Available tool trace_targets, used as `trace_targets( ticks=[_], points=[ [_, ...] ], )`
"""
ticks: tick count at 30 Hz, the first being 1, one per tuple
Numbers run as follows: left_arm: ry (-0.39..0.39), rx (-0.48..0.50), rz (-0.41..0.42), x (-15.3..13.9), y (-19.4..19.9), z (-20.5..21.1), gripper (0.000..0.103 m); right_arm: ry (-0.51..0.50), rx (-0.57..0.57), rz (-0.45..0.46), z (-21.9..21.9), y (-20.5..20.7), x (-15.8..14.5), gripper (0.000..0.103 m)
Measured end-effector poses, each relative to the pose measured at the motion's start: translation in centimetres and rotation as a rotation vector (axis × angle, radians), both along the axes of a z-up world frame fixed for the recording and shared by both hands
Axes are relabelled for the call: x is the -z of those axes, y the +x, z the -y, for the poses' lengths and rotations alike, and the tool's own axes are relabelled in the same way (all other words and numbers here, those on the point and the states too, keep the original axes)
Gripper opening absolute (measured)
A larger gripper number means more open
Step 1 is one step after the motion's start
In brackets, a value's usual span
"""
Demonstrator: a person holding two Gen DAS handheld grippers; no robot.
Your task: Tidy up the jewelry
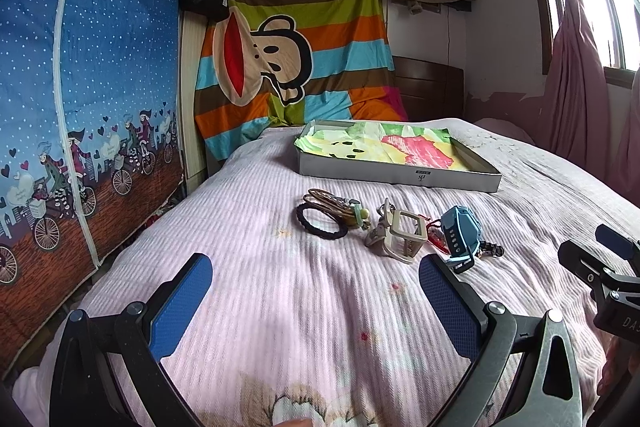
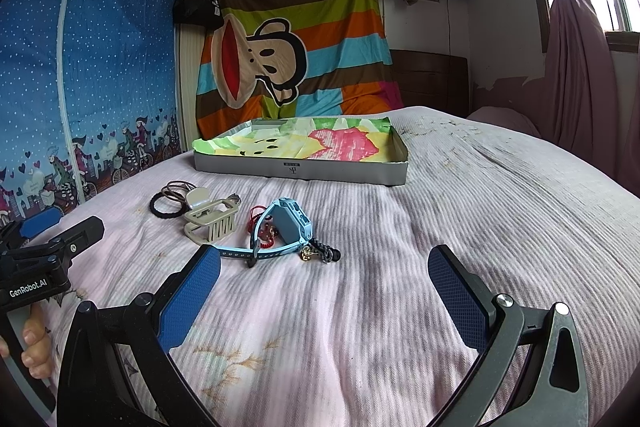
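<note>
A row of small items lies on the pink bedspread: a black hair tie (image 1: 320,223) (image 2: 168,207) with brown bands (image 1: 324,199), a beige claw clip (image 1: 400,235) (image 2: 212,219), a red cord bracelet (image 1: 434,233) (image 2: 262,227), a blue watch (image 1: 460,233) (image 2: 288,223) and a dark beaded piece (image 1: 490,249) (image 2: 324,253). Behind them stands a shallow grey box (image 1: 400,179) (image 2: 300,169) lined with colourful paper. My left gripper (image 1: 316,303) is open, short of the items. My right gripper (image 2: 324,303) is open too, just short of the watch strap.
The right gripper shows at the edge of the left wrist view (image 1: 600,267); the left gripper, held by a hand (image 2: 36,343), shows in the right wrist view (image 2: 48,247). A blue fabric wardrobe (image 1: 80,87) stands left of the bed. A striped cloth (image 1: 300,27) hangs behind.
</note>
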State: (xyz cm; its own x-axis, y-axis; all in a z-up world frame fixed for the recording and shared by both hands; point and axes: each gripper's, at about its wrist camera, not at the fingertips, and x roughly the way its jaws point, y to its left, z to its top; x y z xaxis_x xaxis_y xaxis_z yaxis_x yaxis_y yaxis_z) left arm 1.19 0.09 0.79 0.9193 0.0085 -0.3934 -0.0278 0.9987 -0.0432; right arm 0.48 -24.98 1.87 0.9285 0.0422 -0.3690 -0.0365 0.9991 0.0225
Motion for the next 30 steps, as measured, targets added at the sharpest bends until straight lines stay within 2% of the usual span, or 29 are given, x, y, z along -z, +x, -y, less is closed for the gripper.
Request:
trace_targets(
  ticks=[2, 8, 18, 20, 22, 24, 25, 26, 27, 28, 30],
  points=[
    [-0.007, 0.008, -0.001, -1.0, 0.8, -0.1, 0.103, -0.005, -0.011, -0.003, 0.4, 0.5, -0.1, 0.102],
    [0.046, 0.041, -0.012, -1.8, 2.9, 0.7, 0.103, -0.045, -0.038, -0.04, 1.6, 2.9, -1.0, 0.102],
    [0.058, 0.172, -0.154, -0.7, 7.4, 2.4, 0.103, -0.056, -0.103, -0.104, 2.7, 6.4, -0.6, 0.102],
    [0.041, 0.212, -0.19, -0.4, 8.3, 2.7, 0.102, -0.052, -0.122, -0.125, 2.8, 7.2, -0.2, 0.095],
    [0.016, 0.247, -0.229, -0.1, 9.2, 2.9, 0.092, -0.043, -0.137, -0.156, 2.9, 8.1, 0.3, 0.076],
    [-0.014, 0.275, -0.266, 0.3, 10.1, 2.9, 0.077, -0.025, -0.152, -0.195, 3.0, 9.1, 1.0, 0.071],
    [-0.032, 0.285, -0.286, 0.5, 10.6, 2.9, 0.072, -0.014, -0.16, -0.214, 3.1, 9.6, 1.3, 0.066],
    [-0.053, 0.293, -0.307, 0.7, 11.1, 2.7, 0.063, -0.006, -0.167, -0.231, 3.1, 10.0, 1.6, 0.062],
    [-0.073, 0.3, -0.326, 0.9, 11.7, 2.6, 0.057, -0.003, -0.174, -0.248, 3.0, 10.4, 2.0, 0.056],
    [-0.096, 0.305, -0.342, 1.1, 12.1, 2.5, 0.054, 0.004, -0.183, -0.269, 2.9, 10.9, 2.4, 0.054],
    [-0.131, 0.318, -0.366, 1.4, 12.8, 2.1, 0.042, 0.017, -0.199, -0.302, 2.9, 11.6, 3.1, 0.048]
  ],
)
